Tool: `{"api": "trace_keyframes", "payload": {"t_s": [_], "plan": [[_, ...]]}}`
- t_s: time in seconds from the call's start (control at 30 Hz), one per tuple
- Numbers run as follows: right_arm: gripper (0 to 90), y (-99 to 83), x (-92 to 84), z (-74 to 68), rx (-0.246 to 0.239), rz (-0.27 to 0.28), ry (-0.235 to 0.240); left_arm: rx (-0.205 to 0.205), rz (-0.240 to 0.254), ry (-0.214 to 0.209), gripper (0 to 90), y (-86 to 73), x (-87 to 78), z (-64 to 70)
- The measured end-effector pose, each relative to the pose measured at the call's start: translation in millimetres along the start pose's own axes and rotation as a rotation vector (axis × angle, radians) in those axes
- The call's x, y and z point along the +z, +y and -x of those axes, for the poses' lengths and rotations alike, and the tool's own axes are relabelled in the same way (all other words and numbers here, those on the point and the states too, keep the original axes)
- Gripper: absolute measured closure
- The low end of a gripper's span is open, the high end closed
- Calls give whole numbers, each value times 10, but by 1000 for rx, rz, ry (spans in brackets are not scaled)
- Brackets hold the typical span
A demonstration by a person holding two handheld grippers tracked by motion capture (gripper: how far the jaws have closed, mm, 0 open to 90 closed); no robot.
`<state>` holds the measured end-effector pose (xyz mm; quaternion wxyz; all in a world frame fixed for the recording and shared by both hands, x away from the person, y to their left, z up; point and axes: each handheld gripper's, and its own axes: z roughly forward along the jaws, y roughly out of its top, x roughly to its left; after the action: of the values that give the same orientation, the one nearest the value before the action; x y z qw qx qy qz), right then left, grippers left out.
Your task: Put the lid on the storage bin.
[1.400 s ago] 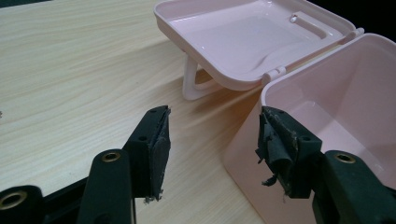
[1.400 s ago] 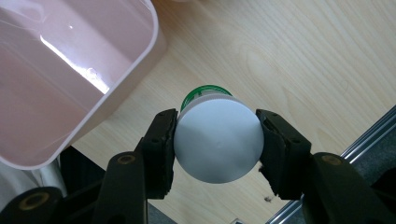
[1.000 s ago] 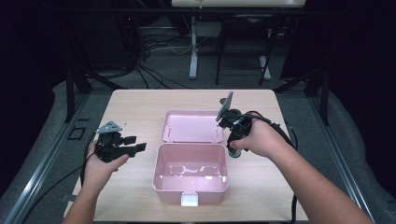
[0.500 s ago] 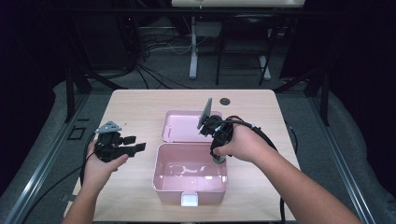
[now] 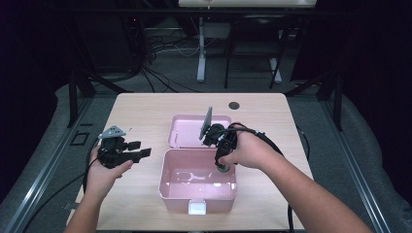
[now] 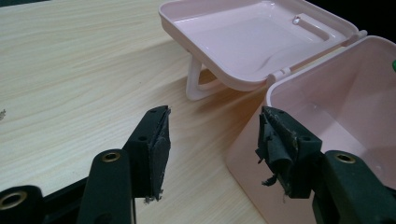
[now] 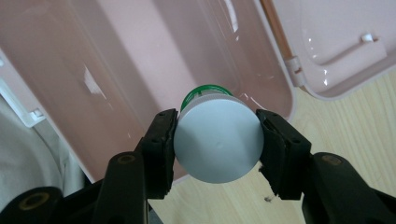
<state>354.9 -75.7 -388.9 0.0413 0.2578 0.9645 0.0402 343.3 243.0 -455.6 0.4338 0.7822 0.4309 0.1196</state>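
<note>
The box (image 5: 197, 187) is set on the surface (image 5: 145, 109), with its lid (image 5: 187, 131) laid open flat behind it, joined at the back edge. The right gripper (image 7: 217, 140) is held above the right back part of the box, and a bottle (image 7: 215, 140) is clamped between its jaws, over the box's inside. The lid lies just beyond and beside this gripper. The left gripper (image 6: 212, 140) is held to the left of the box, near its left wall, with nothing between its parted jaws; the lid lies ahead of it.
</note>
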Motion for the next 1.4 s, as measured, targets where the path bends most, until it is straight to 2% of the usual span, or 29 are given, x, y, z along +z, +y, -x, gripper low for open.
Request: {"api": "trace_keyframes", "payload": {"t_s": [0.1, 0.43, 0.53, 0.73, 1.4], "plan": [[501, 8, 23, -23, -48, -2, 3, 2, -1, 2, 441, -2, -3, -11], [501, 23, 154, -152, -265, -15, 55, -4, -1, 1, 441, -6, 3, -19], [501, 26, 223, -185, -307, -32, 62, -5, -3, 1, 441, -9, 7, -24], [500, 34, 340, -202, -340, -57, 41, -12, -3, 1, 440, -15, 17, -30], [500, 35, 632, -167, -338, -63, 44, -14, -12, 0, 440, -24, 31, -49]]}}
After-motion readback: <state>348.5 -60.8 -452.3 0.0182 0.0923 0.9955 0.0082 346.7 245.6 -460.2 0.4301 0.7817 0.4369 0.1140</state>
